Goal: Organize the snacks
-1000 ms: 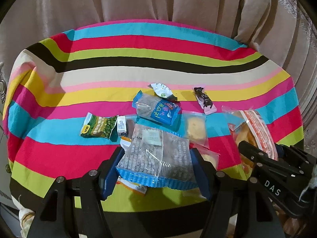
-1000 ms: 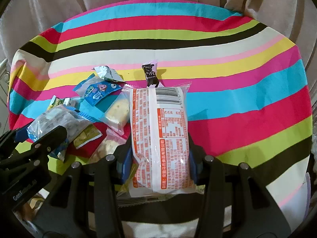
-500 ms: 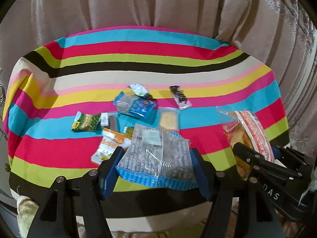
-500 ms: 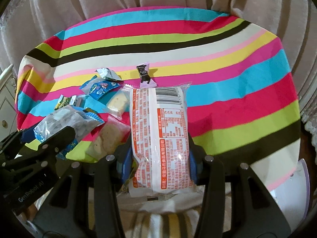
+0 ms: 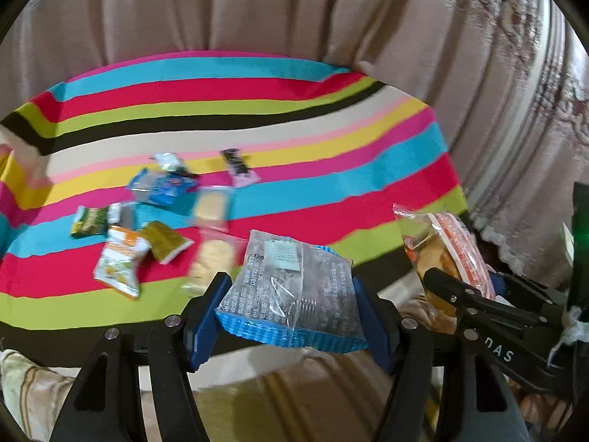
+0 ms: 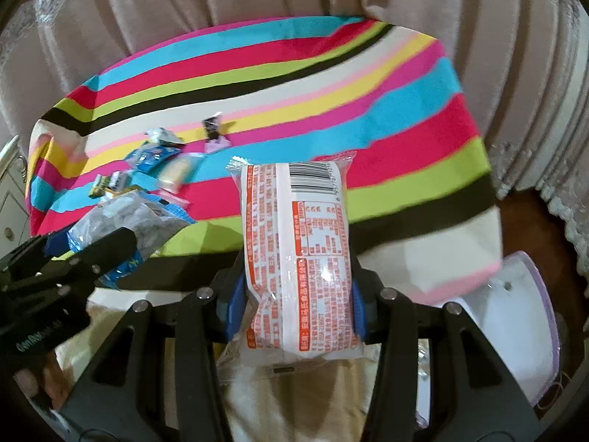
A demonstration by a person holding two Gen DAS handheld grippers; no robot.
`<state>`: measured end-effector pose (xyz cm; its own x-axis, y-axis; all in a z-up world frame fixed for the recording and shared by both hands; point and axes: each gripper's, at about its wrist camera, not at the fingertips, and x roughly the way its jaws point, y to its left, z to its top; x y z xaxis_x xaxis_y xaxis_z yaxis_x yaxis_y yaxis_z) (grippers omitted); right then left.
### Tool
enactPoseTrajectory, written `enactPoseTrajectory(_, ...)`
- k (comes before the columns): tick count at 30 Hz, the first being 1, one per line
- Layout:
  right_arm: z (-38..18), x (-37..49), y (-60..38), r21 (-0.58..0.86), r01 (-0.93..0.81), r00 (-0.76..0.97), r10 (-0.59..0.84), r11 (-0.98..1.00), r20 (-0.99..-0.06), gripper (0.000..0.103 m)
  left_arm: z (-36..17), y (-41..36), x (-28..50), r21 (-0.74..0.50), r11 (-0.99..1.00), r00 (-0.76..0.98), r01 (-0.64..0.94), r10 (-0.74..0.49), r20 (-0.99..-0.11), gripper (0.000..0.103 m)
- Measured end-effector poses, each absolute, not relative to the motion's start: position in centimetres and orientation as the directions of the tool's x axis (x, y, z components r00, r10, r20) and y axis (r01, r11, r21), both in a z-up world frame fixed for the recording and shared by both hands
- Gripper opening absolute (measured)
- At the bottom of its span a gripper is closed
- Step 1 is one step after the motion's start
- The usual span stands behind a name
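in my left view the left hand-held gripper (image 5: 291, 307) was pinching a clear cookie pack (image 5: 291, 291) with a blue crimped edge, its blue pads pressed on both sides, low in the centre of the frame. the pack hung in front of the near edge of the striped table (image 5: 257, 110), not lying on it. at the right edge of that view the right hand-held gripper (image 5: 456, 287) showed side-on, with the end of an orange bag (image 5: 441, 243) sticking up out of it.

in my right view that hand-held gripper (image 6: 296, 298) was clamped on the orange bag (image 6: 296, 246), barcode end pointing up the frame, pads squeezing its lower half. the left hand-held gripper (image 6: 106, 250) sat at the left edge with the cookie pack (image 6: 125, 221) in it.

the other snacks lay in a loose cluster on the table, left of centre in my left view: a green packet (image 5: 90, 221), an orange-and-white sachet (image 5: 119, 261), an olive sachet (image 5: 163, 241), two clear biscuit packs (image 5: 211, 206), a blue pack (image 5: 162, 186), a pale wrapper (image 5: 167, 160) and a dark-and-pink bar (image 5: 239, 167). much of this was blurred. beige curtains (image 5: 294, 11) filled the top of both views. a white lid with a purple rim (image 6: 515, 324) sat at the lower right of my right view, off the table.
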<state>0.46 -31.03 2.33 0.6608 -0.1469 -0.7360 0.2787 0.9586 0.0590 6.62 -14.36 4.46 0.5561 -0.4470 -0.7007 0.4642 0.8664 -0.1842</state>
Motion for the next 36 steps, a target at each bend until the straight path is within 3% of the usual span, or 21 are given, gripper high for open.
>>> enactPoseTrajectory(6,1.9,-2.9,-34.8,0.063,0.358,0.634,-0.193,0.932,-0.749,0.050,4.9,-17.5,3.9,-0.202,0.813,0.509,0.546,-0.514,-0.691,0.066)
enactPoseTrajectory(7,1.8,-3.3,-35.3,0.063,0.368,0.631,-0.199,0.928,-0.750,0.050,5.1,-17.9,3.5,-0.202,0.806,0.505,0.556,-0.521,-0.688,0.053)
enactPoseTrajectory(8,1.7,-3.9,-35.9,0.063,0.382,0.626,-0.207,0.922,-0.752,0.050,5.3,-18.5,2.9,-0.200,0.798,0.500,0.568,-0.528,-0.686,0.032)
enactPoseTrajectory(13,1.0,-6.1,-38.6,0.069,0.443,0.603,-0.240,0.894,-0.761,0.050,5.3,-21.0,1.3,-0.225,0.749,0.429,0.624,-0.568,-0.703,0.031)
enactPoseTrajectory(15,0.5,-6.8,-39.2,0.078,0.456,0.596,-0.239,0.887,-0.766,0.050,5.0,-20.4,1.8,-0.323,0.732,0.385,0.600,-0.618,-0.686,0.039)
enactPoseTrajectory(17,0.1,-7.6,-39.8,0.080,0.466,0.590,-0.242,0.881,-0.770,0.050,4.8,-19.2,2.6,-0.355,0.752,0.390,0.555,-0.613,-0.687,0.069)
enactPoseTrajectory(18,-0.2,-7.9,-40.1,0.083,0.471,0.585,-0.241,0.878,-0.774,0.050,4.6,-18.7,2.9,-0.357,0.768,0.405,0.531,-0.601,-0.689,0.074)
enactPoseTrajectory(22,-1.4,-8.6,-41.3,0.093,0.490,0.568,-0.236,0.867,-0.789,0.050,3.9,-16.8,4.8,-0.377,0.807,0.405,0.455,-0.564,-0.719,0.075)
enactPoseTrajectory(27,-2.5,-9.5,-42.8,0.094,0.510,0.546,-0.237,0.855,-0.803,0.050,2.8,-18.9,6.1,-0.428,0.754,0.299,0.498,-0.613,-0.731,0.075)
enactPoseTrajectory(29,-2.6,-9.8,-43.3,0.088,0.518,0.542,-0.247,0.851,-0.803,0.050,1.6,-19.6,8.1,-0.551,0.739,0.208,0.388,-0.652,-0.729,0.075)
enactPoseTrajectory(32,-2.6,-10.3,-43.9,0.075,0.531,0.536,-0.266,0.844,-0.801,0.050,-0.4,-21.1,10.5,-0.503,0.821,0.164,0.271,-0.554,-0.816,0.075)
enactPoseTrajectory(36,-3.2,-10.9,-44.7,0.065,0.545,0.521,-0.276,0.836,-0.808,0.050,-2.3,-22.8,11.8,-0.534,0.815,0.079,0.224,-0.561,-0.824,0.074)
